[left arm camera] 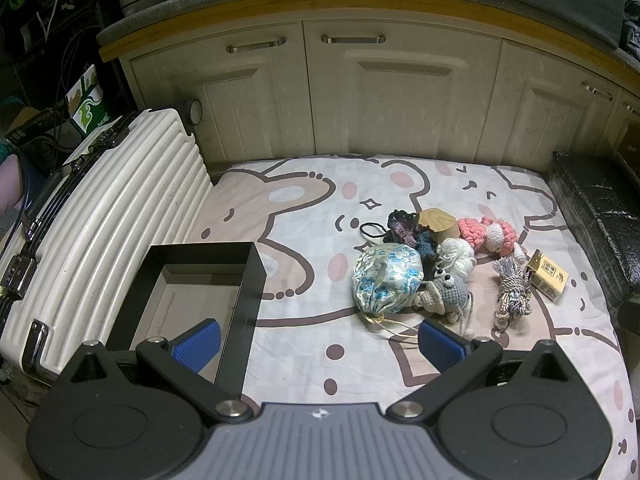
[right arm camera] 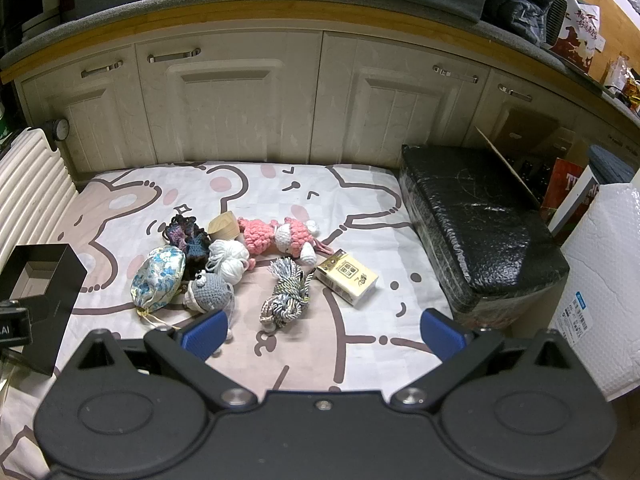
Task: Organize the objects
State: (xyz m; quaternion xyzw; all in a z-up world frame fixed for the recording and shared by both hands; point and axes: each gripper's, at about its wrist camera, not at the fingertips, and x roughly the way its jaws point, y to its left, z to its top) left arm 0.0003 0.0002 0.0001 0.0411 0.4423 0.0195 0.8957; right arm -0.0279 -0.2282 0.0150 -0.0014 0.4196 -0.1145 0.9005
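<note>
Black box (left arm camera: 192, 300) near end hidden behind left tongs (left arm camera: 318, 346). Both tongs, incl. right tongs (right arm camera: 324, 330), spread wide, holding nothing, above bedsheet (left arm camera: 312, 208); toy pile (right arm camera: 224, 256) untouched.

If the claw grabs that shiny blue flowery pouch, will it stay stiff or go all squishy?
Probably squishy: the flowery pouch is wrinkled, puffy cloth, so it should dent between the fingers. The satin looks shiny, so it might slip a bit. Its drawstring trails loose on the sheet and would likely dangle.
</note>
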